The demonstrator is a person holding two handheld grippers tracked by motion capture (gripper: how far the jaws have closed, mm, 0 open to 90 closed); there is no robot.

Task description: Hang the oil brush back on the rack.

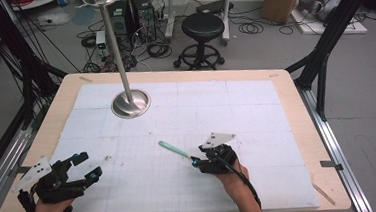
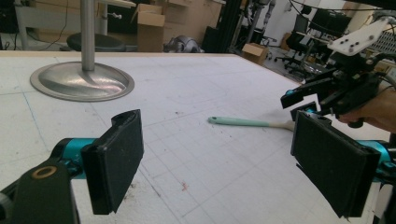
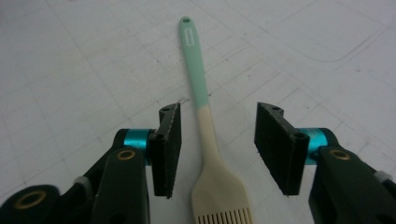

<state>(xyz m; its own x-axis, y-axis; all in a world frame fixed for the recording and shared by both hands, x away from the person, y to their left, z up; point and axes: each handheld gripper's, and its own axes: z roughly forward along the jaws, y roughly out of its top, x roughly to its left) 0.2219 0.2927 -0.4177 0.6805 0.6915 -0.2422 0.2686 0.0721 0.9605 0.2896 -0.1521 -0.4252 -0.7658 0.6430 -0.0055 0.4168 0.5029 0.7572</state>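
Mint-green and cream, the silicone basting brush (image 3: 204,140) lay flat on the white gridded mat (image 1: 256,111) that covered my wooden desk (image 1: 295,86), near the front edge and right of centre. Its green handle pointed away from me toward the middle of the mat, while its cream bristle head faced my right hand.

Right tool (image 3: 217,149): I held it low over the brush, pointing along the handle. Its two black pads stood to either side of the cream neck, roughly half open, with a clear gap on each side, so neither pad touched the brush. In the high view the same tool (image 1: 196,162) sat at the bristle end, its grey plate uppermost and its cable trailing back over my wrist.

Left tool (image 2: 217,154): I kept it near the front left corner of the desk, well apart from the brush, its pads spread wide with nothing between them. In the high view it (image 1: 87,168) rested just above the mat.

A steel pole stand (image 1: 130,102), with its round domed base, stood on the far left part of the mat, well apart from both tools. A black stool (image 1: 202,27) stood on the floor beyond the desk.
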